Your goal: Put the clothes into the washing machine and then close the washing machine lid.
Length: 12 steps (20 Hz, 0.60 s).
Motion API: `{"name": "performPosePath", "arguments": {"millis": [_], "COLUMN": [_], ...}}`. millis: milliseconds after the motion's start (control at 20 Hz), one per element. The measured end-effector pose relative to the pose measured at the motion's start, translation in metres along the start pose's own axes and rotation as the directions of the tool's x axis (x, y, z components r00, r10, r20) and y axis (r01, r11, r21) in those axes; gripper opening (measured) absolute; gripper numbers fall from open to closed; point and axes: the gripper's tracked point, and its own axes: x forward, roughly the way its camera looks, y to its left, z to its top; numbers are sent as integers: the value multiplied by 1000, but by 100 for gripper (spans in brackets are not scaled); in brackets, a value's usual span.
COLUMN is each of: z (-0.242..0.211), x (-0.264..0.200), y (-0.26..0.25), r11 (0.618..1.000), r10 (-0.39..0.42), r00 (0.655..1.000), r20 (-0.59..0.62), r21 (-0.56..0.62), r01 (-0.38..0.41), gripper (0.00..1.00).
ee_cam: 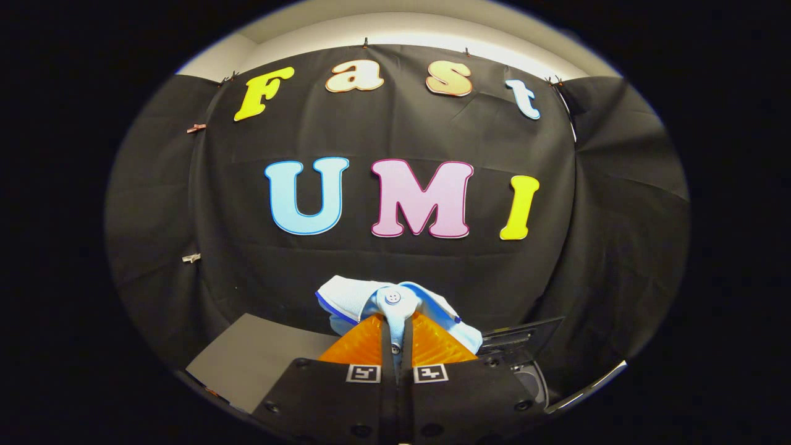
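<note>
1. Holding a cloth (395, 303): the gripper (396, 337) is clamping a light garment with a blue edge and a white button; both fingers (364, 343) are pressing on a fold of it, with only a thin strip of fabric between them.
2. Going left to right: a flat grey panel (253, 358) is lying low and left of the fingers; the cloth is bunching at and just beyond the fingertips; a dark machine part (522, 337) with a rounded rim is sitting low and right of the fingers.
3. Judging the hold: the narrow pinch near the button is likely keeping the garment gathered, so that it is hanging clear during carrying.
4. Judging position: the cloth is riding raised against the booth wall (395, 259), so it is probably being carried, not yet released into the machine.
5. Judging the target: the part at right is probably the washer; whether its lid is open cannot be told.
6. Noting a risk: loose fabric may be snagging on the rim at lowering.
</note>
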Motion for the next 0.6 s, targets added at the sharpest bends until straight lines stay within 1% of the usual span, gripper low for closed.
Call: {"name": "performPosePath", "arguments": {"millis": [250,450,600], "z": [0,2,-6], "x": [1,1,4], "y": [-51,-92,-126], "r11": [999,997,992], "r10": [-39,-82,-123], "r00": [999,996,992], "r20": [2,23,18], "r21": [-30,-15,6], "r01": [39,82,123], "gripper": [5,5,5]}}
